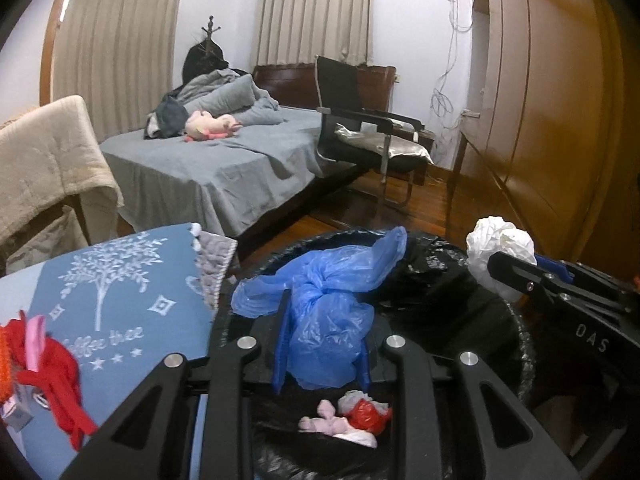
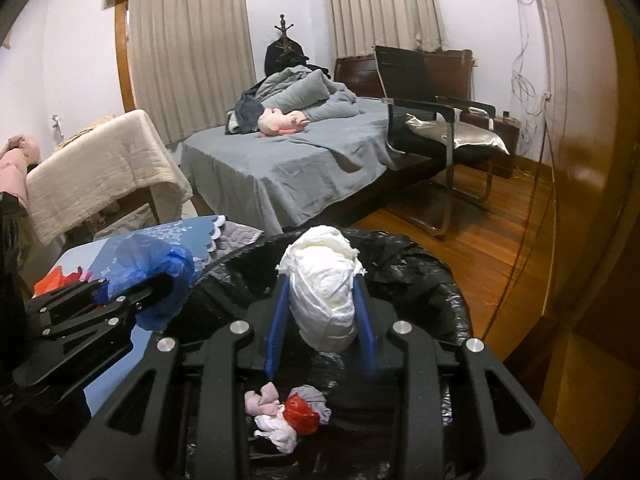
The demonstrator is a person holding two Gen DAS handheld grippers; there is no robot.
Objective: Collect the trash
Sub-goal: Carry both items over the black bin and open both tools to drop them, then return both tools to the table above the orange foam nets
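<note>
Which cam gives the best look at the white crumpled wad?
Right wrist. The white wad sits centered between the right gripper fingers, whole, above the black-lined bin. Left wrist shows the white wad only at the edge, its lower part hidden by that gripper.

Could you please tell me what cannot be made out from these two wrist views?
- Bin floor, both views: hidden by the grippers' frames and trash.
- Red item on the blue cloth, left view: cut off by the edge.
- Cloth lettering: blurred.
</note>
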